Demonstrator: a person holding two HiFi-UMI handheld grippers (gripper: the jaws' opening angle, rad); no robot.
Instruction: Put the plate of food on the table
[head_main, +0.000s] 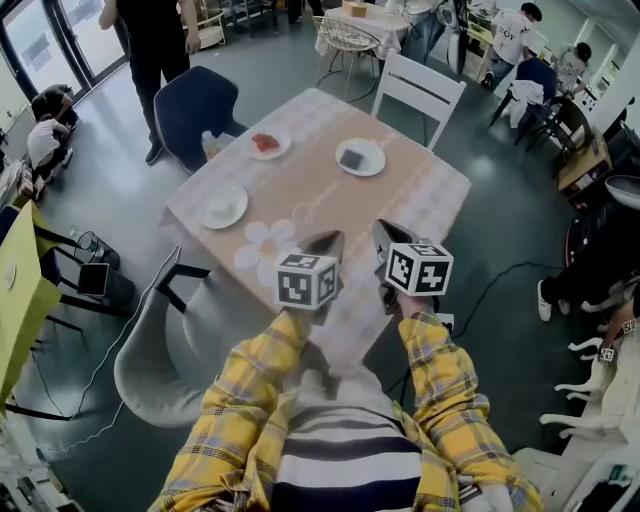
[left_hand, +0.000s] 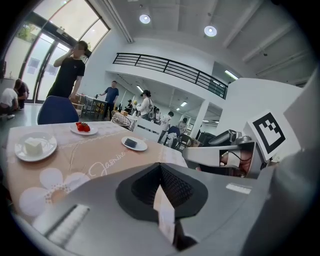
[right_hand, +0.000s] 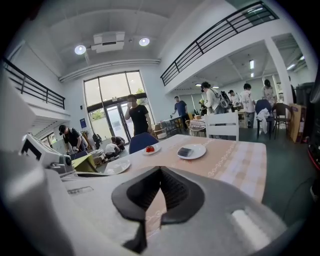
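Three white plates stand on the pale tablecloth of the table (head_main: 420, 195). One carries red food (head_main: 268, 143) (left_hand: 83, 128) (right_hand: 150, 149), one a dark square piece (head_main: 360, 157) (left_hand: 134, 144) (right_hand: 191, 151), and one a white piece (head_main: 224, 205) (left_hand: 34, 147) (right_hand: 116, 166). My left gripper (head_main: 328, 240) (left_hand: 160, 166) hovers over the table's near edge, shut and empty. Close beside it to the right, my right gripper (head_main: 383, 232) (right_hand: 160, 171) is also shut with nothing held. Both point toward the plates, well short of them.
A white chair (head_main: 418, 90) stands at the far side, a dark blue chair (head_main: 195, 105) at the far left corner, and a grey chair (head_main: 150, 350) at the near left. A person in black (head_main: 155, 40) stands beyond the blue chair. More people and tables fill the background.
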